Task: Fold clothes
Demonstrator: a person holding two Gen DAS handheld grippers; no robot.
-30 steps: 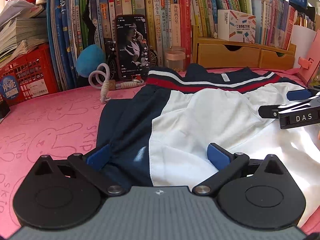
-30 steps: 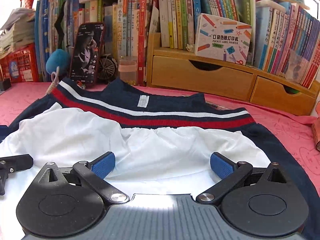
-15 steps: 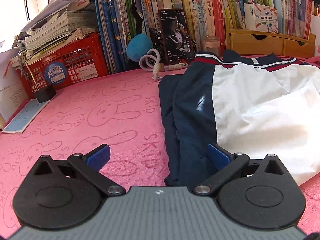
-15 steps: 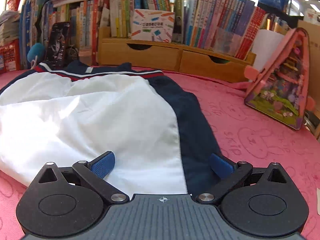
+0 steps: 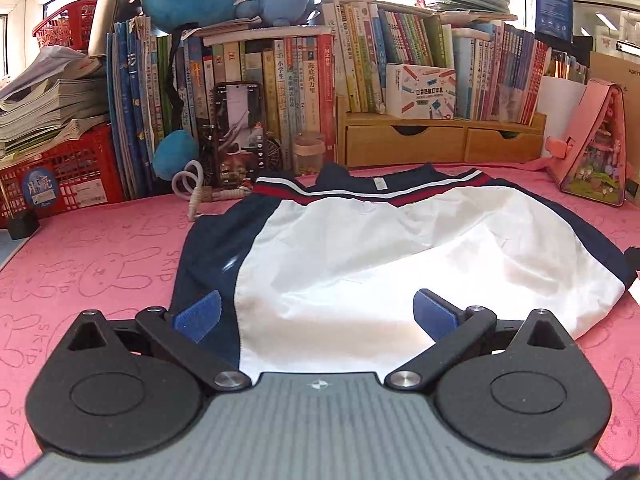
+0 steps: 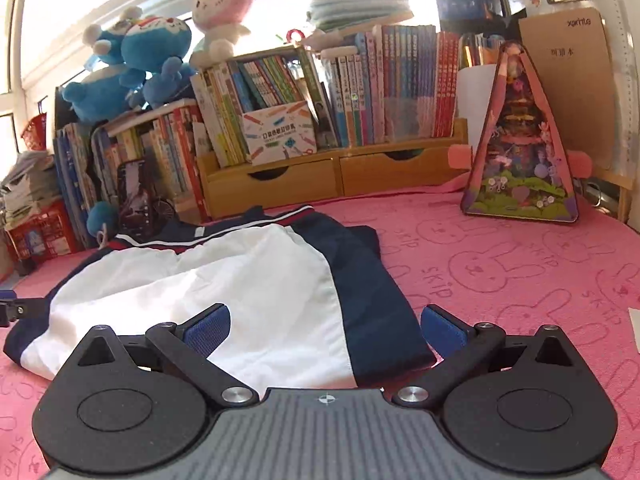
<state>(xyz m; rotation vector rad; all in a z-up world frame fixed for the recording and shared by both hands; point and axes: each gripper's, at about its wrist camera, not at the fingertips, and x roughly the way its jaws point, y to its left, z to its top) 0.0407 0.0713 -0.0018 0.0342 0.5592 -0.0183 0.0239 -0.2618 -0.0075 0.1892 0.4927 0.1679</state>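
Pink rabbit-print mat (image 5: 100,264) carries the navy-and-white shorts (image 5: 400,252), near hem hidden behind both tools. Left gripper (image 5: 316,312) and right gripper (image 6: 324,326) hover above, jaws apart. Red basket (image 5: 60,176) holds papers.

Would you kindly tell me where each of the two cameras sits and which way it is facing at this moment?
Left wrist: on the left hand-held gripper, low over the near left part of the garment, facing the bookshelf; its own open fingers show.
Right wrist: on the right hand-held gripper, over the near right corner of the garment, facing the bookshelf; open fingers show.
Shared: garment, phone, pink mat; each view catches the other gripper at its edge.
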